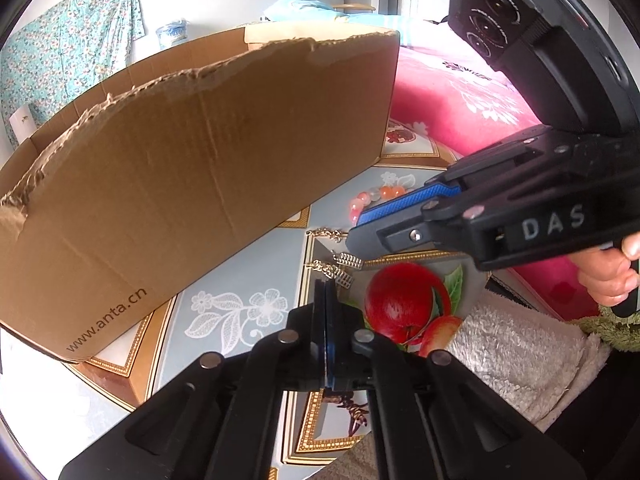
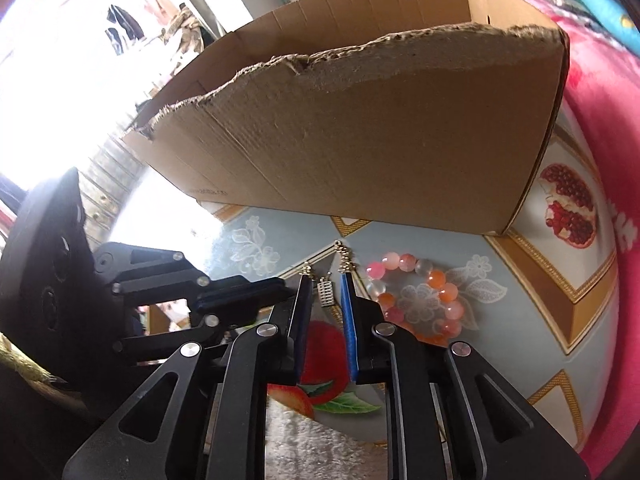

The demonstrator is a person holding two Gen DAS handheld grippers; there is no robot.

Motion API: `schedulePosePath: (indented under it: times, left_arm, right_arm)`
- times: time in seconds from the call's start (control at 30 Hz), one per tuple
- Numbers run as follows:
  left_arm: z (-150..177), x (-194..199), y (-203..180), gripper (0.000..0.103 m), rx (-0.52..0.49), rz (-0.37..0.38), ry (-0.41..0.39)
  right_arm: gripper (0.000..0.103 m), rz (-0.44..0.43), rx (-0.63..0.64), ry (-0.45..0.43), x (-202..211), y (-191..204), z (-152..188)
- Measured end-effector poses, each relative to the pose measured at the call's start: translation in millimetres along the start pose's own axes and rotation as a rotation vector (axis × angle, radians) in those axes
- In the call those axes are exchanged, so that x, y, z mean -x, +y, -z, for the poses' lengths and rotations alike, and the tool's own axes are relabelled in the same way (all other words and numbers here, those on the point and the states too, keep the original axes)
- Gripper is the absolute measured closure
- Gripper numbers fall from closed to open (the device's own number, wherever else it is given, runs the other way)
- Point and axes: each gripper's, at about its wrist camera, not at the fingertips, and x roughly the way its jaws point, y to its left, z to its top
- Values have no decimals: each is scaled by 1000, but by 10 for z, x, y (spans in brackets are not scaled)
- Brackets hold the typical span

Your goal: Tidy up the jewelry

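Now: cardboard box (image 2: pixel 360 136) fills 12 o'clock on the patterned tablecloth (image 2: pixel 520 320). Bead bracelet (image 2: pixel 416 300) lies at 3 o'clock of the right gripper (image 2: pixel 326 280) (jaws slightly parted, silver earring (image 2: pixel 326 294) between, unpinched). Left gripper (image 1: pixel 325 282): jaws pressed together, second earring (image 1: pixel 344 280) just beside the tips.

bright daylight throughout. right wrist view: window area upper left blown out white, glare spreading onto the tabletop (image 2: pixel 168 216). fisheye bending and dark vignette at all edges. close black parts slightly soft.
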Motion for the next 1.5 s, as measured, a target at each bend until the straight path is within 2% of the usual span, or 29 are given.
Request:
schedulePosePath:
  times: [0.33,0.43,0.47,0.53,0.67,0.8,0.9,1.07,1.1,1.37,1.5]
  left_arm:
    - [11,18,21,103,29,-1,6]
    - [9,16,14,103,31,-4,7]
    - [8,15,13,103,31,-4,8]
    - [13,23,18,103,32,-2,9]
    - [23,44,50,103,50,13,13]
    - [10,52,99,103,84,47,18]
    - [-34,31,122,101,113,70,22]
    - [-138,-24,110,72,135,60,13]
    - [-156,-35,106,71,135,55,13]
    - [-208,-115,-40,72,39,-35,24]
    - [-245,-148,-68,83,16,-38,33]
  right_arm:
    - [88,144,198,12,-156,421,38]
    - [91,183,247,13,-197,540,35]
    - [95,189,253,16,-201,560,37]
    - [100,180,238,28,-211,604,37]
    - [102,143,141,37,-202,504,-17]
    - [102,68,21,39,-165,360,-7]
    - [103,85,22,38,-145,281,9]
    - [103,99,33,37,-141,280,57]
    - [103,96,30,36,-142,282,61]
    - [103,75,16,29,-178,209,119]
    - [103,66,11,24,-116,121,138]
